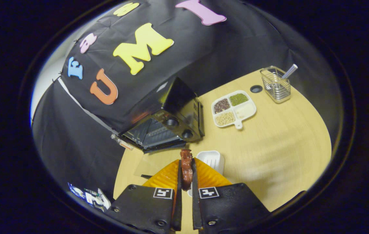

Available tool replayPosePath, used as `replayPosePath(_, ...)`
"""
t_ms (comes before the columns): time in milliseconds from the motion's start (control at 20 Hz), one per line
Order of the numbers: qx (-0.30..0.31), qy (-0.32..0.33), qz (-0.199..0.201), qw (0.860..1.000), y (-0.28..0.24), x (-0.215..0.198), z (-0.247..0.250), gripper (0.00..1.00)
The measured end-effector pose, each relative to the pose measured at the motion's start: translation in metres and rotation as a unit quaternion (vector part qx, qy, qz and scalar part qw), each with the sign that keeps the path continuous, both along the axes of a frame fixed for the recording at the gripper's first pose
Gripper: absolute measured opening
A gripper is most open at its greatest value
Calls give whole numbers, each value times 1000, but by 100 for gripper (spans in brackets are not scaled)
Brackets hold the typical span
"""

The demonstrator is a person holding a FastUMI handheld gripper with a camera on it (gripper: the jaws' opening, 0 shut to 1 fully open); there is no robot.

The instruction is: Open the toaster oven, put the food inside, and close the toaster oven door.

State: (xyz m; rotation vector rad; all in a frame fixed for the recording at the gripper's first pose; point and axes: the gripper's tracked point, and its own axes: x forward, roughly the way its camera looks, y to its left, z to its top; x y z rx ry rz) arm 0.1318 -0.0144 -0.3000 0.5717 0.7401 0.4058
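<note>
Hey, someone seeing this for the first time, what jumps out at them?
First, the brown piece of food clamped between the tongs, held above the wooden table. Just beyond it sits the black toaster oven, its door already open. To the oven's right lies a white divided tray of beans and grains, with a wire basket farther back.

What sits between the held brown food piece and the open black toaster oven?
Gripper view: bare light wooden tabletop separates the brown food piece, clamped in the gripper, from the black toaster oven. The small white dish lies off to the side.
</note>
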Motion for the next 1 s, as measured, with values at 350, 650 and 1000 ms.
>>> replayPosePath(350, 93, 1, -61, 994, 100, 33, 17, 16)
replayPosePath(650, 199, 10, -175, 964, 184, 88, -3, 16)
replayPosePath(1000, 221, 1, -289, 931, 233, 148, -38, 16)
